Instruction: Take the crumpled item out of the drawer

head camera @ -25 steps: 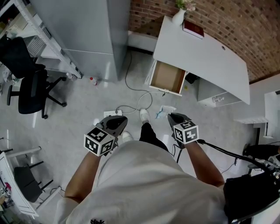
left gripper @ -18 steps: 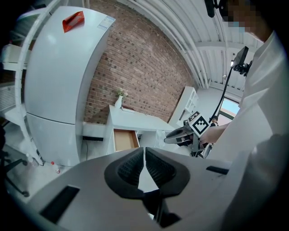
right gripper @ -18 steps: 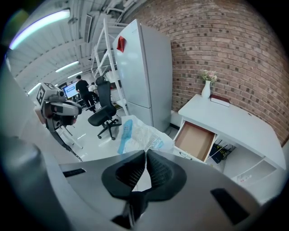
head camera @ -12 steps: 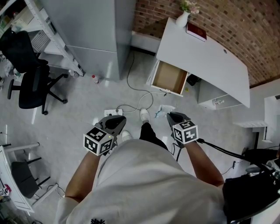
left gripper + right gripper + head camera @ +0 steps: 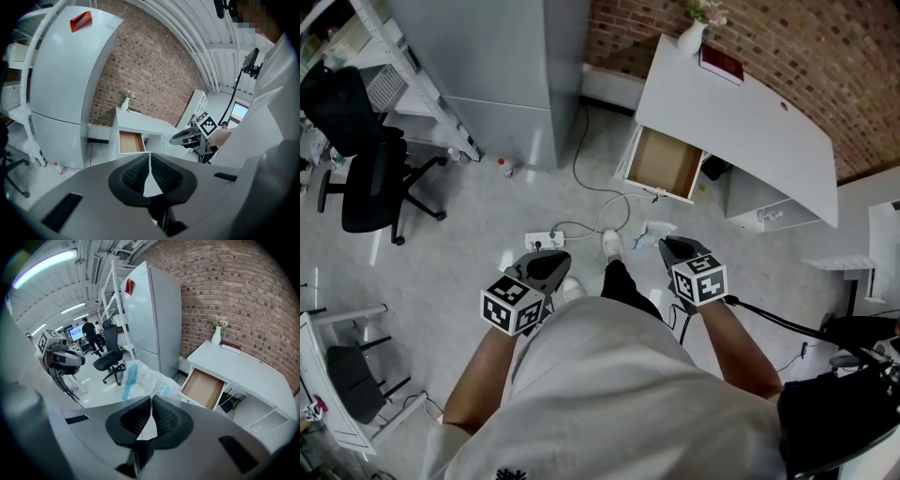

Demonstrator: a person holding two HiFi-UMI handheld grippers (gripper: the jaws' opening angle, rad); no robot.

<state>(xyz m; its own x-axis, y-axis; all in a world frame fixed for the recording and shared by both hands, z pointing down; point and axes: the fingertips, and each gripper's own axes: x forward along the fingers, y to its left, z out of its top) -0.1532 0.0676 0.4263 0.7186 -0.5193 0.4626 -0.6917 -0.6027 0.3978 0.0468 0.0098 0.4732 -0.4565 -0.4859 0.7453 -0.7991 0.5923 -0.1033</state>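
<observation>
Pale grey floor [image 5: 487, 216], red brick wall at the top of the frame.

Crumpled white-and-blue plastic bag [image 5: 140, 379]: out of the drawer and off the floor. It hangs from the tips of the right gripper [image 5: 151, 401], whose jaws are pressed together on a fold of the film. In the right gripper view the bulk of the bag fans up and left from the jaw tips. In the head view the bag [image 5: 654, 232] shows just past the right gripper [image 5: 667, 246], on the side toward the desk.

Open white drawer with a brown board bottom [image 5: 661, 164]: looks empty. It sits well apart from the bag, further up the head view and slightly right of it.

White desk [image 5: 741, 122]: carries the drawer on its left side.

Left gripper [image 5: 150, 159]: jaws pressed together, nothing between them. It is at lower left of the head view [image 5: 551, 261], well apart from the bag, with the person's leg between.

Judgement: removal looks done. Whatever comes next turns on the right gripper alone, since the bag leads ahead of it toward the desk and the left is the farther hand.
</observation>
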